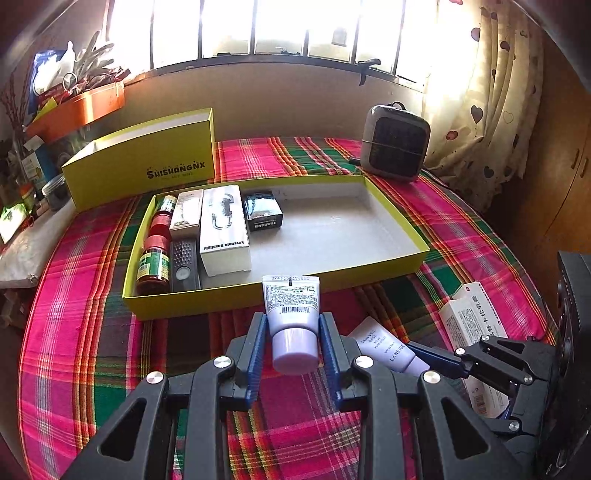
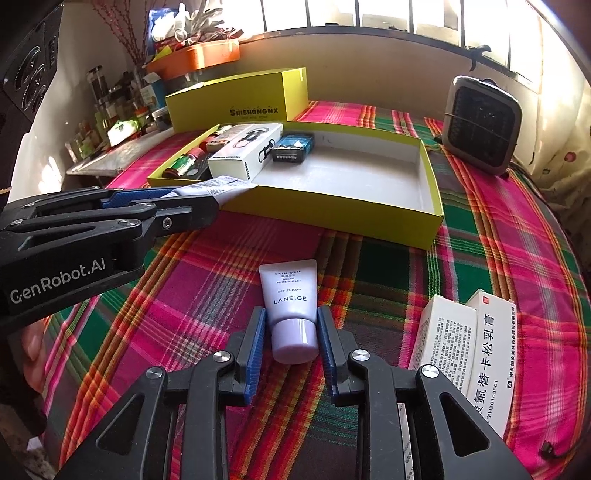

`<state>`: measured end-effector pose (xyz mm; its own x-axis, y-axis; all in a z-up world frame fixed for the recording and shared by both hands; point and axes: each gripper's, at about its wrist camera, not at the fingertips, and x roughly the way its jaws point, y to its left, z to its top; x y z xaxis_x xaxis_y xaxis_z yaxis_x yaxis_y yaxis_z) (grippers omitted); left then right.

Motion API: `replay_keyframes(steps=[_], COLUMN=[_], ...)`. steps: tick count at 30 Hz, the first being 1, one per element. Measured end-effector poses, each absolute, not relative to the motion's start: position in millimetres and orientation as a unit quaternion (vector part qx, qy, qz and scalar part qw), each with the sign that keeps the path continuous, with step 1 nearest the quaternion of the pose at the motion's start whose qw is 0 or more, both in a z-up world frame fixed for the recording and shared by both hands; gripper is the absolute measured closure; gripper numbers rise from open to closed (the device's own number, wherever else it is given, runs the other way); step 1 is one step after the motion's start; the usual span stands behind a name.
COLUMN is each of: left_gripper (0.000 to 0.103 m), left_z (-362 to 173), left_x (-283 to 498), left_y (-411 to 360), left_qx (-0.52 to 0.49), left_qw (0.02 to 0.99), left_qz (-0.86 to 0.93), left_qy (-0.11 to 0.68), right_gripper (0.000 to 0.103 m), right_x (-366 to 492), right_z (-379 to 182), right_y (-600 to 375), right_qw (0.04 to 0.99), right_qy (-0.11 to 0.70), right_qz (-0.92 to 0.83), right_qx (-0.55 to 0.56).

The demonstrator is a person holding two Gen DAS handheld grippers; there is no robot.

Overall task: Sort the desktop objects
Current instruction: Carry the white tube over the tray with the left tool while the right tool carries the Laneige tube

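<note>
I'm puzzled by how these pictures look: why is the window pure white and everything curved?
Left wrist view: the window is blown out by backlight and the yellow tray bows from fisheye distortion. Right wrist view: the same glare, dark vignetted corners, and the heater leans.

The cloth was plaid in pink, green and orange. The tray showed yellow walls and a white floor. Both tubes were pale lilac, one with black print, the other lettered in blue. The gripper pads were blue on black.
</note>
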<state>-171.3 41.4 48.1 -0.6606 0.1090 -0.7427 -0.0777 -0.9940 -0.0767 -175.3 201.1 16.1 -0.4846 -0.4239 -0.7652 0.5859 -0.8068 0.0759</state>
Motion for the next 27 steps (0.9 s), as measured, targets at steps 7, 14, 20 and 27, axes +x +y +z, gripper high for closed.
replay_keyframes(steps=[7, 14, 20, 27], left_gripper=[0.074, 0.074, 0.074, 0.074], left_z=[53.0, 58.4, 58.1, 50.5], left_x=[-176.8, -192.5, -213.0, -237.6], left_y=[43.0, 43.6, 45.7, 49.6], left_qx=[-0.405, -0.399, -0.397, -0.405], left_qw=[0.051, 0.047, 0.041, 0.031], left_qz=[0.913, 0.915, 0.917, 0.913], left_qy=[-0.018, -0.021, -0.019, -0.022], right_gripper=[0.075, 0.075, 0.075, 0.075], right_x=[-174.2, -179.9, -187.5, -197.1], right_z=[29.5, 41.4, 48.9, 57.1], right_y=[205.1, 210.2, 213.0, 215.6], right_qw=[0.308, 0.31, 0.308, 0.311], right_qy=[0.084, 0.073, 0.066, 0.049], right_qz=[-0.861, -0.866, -0.87, -0.875], right_qx=[0.397, 0.386, 0.378, 0.368])
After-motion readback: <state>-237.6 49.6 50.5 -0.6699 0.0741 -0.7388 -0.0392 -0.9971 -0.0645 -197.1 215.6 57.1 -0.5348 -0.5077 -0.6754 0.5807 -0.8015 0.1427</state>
